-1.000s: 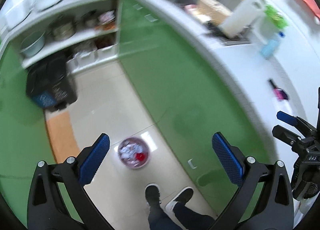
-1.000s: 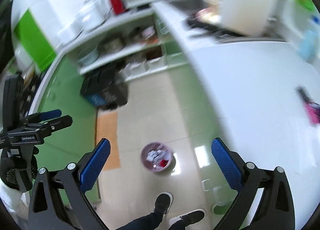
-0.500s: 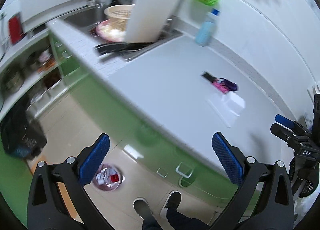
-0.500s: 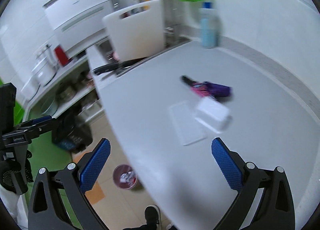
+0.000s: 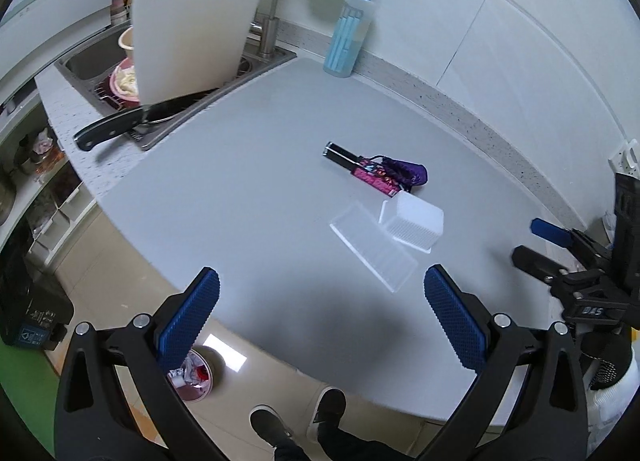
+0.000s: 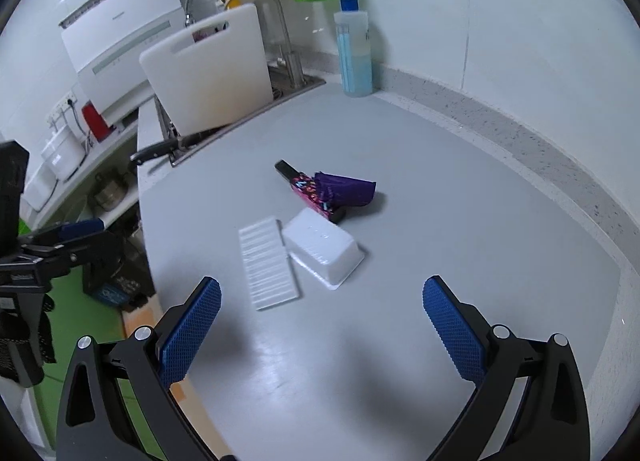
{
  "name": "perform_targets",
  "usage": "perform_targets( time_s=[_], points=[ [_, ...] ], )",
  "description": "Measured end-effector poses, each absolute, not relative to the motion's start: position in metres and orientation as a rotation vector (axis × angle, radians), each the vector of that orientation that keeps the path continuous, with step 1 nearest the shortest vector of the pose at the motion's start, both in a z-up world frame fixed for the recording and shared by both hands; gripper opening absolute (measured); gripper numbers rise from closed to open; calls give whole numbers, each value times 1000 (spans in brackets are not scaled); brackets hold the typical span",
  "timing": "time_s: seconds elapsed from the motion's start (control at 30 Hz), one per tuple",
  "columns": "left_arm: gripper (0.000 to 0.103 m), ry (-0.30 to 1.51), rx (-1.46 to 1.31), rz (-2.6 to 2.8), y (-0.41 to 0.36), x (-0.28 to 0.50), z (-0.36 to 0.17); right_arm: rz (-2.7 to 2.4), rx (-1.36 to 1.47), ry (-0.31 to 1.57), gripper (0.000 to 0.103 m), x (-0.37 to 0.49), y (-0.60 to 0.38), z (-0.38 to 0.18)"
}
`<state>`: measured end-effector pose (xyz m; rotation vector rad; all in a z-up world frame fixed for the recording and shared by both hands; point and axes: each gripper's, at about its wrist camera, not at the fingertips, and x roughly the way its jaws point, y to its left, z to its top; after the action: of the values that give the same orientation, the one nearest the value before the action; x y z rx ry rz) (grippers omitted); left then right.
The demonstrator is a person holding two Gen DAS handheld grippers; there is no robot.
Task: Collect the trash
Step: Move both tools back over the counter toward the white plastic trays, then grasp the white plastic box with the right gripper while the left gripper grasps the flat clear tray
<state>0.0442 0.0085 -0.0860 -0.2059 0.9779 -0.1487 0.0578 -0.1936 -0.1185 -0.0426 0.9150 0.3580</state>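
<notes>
- The white plastic tub [image 6: 322, 251] is seen upside down on the grey counter [image 6: 460, 221], its flat lid [image 6: 268, 263] touching its left side and the purple wrapper [image 6: 340, 191] just behind it.
- From the tub, the right gripper [image 6: 322, 335] is found directly in front, its jaws spread wide and empty; the left gripper [image 5: 320, 319] (equally wide, also empty) is held over the counter edge, left of the tub.
- The tub's long axis is judged to run diagonally, from far left to near right.
- The right gripper is judged nearer; it is held above the counter, angled down.
- The floor bin [image 5: 196, 377] is seen well below and left of the tub.
</notes>
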Motion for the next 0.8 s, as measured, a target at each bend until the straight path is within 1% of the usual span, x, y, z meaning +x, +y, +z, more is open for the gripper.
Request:
perform_targets(
  time_s=[0.27, 0.57, 0.6, 0.63, 0.67, 0.73, 0.77, 0.8],
  points=[
    [100, 1024, -235, -99, -17, 66, -106, 490, -151, 989, 97, 112, -179, -159],
    [100, 1060, -296, -8, -16, 66, -126, 604, -234, 1034, 96, 139, -165, -190],
    [100, 1062, -303, 1, -15, 65, -127, 617, -242, 1038, 93, 139, -165, -192],
    [100, 1065, -312, 12, -14, 64, -129, 629, -250, 1043, 82, 141, -164, -194],
    [100, 1067, -318, 18, -13, 64, -131, 637, -259, 1050, 78, 142, -163, -195],
    [100, 1069, -329, 32, -12, 62, -132, 651, -271, 1060, 63, 144, -162, -198],
    [100, 1070, -337, 39, -11, 61, -133, 658, -271, 1061, 61, 145, -161, -199],
    [100, 1071, -340, 43, -11, 60, -134, 667, -277, 1057, 57, 144, -160, -199]
  ],
)
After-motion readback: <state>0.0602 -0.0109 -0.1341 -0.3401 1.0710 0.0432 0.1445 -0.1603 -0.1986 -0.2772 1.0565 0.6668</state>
